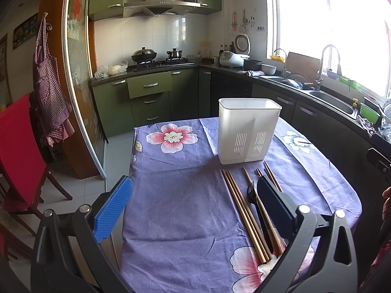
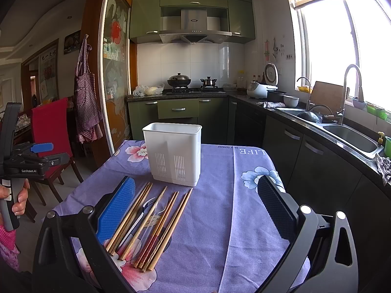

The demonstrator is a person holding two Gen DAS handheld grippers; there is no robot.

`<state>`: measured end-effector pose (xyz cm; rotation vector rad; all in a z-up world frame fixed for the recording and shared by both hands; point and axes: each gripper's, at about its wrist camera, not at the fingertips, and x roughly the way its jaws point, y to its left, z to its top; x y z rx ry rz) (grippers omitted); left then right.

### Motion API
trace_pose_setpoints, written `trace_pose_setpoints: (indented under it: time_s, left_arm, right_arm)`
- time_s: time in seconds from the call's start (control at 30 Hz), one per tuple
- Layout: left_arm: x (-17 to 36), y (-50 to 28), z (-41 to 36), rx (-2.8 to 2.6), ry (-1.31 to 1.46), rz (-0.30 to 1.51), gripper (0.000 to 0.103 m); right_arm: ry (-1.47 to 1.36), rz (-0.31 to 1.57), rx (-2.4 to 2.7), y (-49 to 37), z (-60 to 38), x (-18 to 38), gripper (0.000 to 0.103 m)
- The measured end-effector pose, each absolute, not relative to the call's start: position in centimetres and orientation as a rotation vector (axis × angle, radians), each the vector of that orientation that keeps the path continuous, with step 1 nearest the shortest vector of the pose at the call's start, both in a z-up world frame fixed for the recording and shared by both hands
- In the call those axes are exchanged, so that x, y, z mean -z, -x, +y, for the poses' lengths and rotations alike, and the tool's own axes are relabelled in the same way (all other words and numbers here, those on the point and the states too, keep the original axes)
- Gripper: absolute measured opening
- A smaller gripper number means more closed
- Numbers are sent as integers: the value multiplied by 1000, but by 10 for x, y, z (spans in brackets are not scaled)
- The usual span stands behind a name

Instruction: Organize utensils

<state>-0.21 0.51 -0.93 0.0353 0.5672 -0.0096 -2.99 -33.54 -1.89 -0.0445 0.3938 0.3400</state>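
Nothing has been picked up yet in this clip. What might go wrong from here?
1. The chopsticks lie packed side by side with a fork among them, so a grasp may catch several or scatter them.
2. The white holder stands free on loose cloth; a knock could probably tip it.
3. Both the left gripper and right gripper hang open near the same pile and might collide.

Two forward-looking fisheye views, each from low above a table draped in purple floral cloth, facing the kitchen's green cabinets. The left wrist view sits further left. Both share the white holder and chopsticks — seen close.
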Motion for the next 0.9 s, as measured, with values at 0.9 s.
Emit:
trace_pose_setpoints:
  time_s: [0.9]
  left_arm:
    - [17,-3,7,16,-30,593,97]
  right_arm:
    - [55,424,-331,20,-331,23,99]
